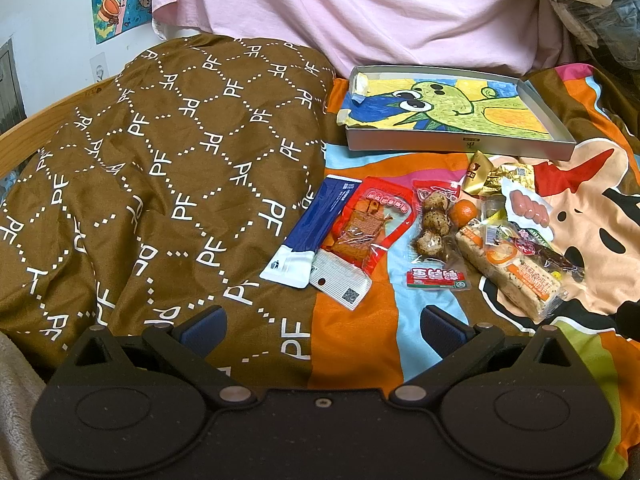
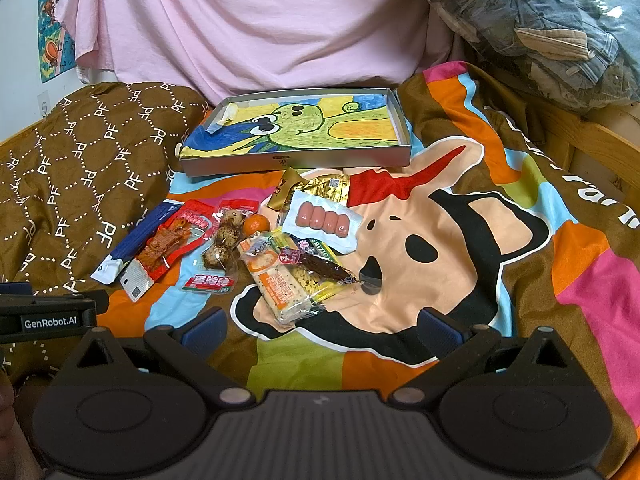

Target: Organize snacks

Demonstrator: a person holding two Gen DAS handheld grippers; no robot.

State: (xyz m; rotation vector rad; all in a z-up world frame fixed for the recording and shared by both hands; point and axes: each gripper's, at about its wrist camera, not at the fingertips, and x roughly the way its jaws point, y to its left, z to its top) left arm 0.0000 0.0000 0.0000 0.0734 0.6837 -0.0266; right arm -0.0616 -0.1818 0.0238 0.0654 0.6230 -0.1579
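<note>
Since nothing is in the tray (image 2: 296,158) yet, the snacks (image 2: 256,240) lie heaped just in front of it on the bedspread (image 2: 520,280). Left gripper (image 1: 322,322) and right gripper (image 2: 320,326) both hover short of the pile, fingers spread and empty, probably lining up a first pick.

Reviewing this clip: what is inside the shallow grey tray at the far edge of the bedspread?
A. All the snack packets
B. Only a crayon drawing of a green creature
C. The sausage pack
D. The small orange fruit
B: the tray holds only the drawing; the sausage pack and orange fruit lie on the bedspread with the other snacks.
</note>
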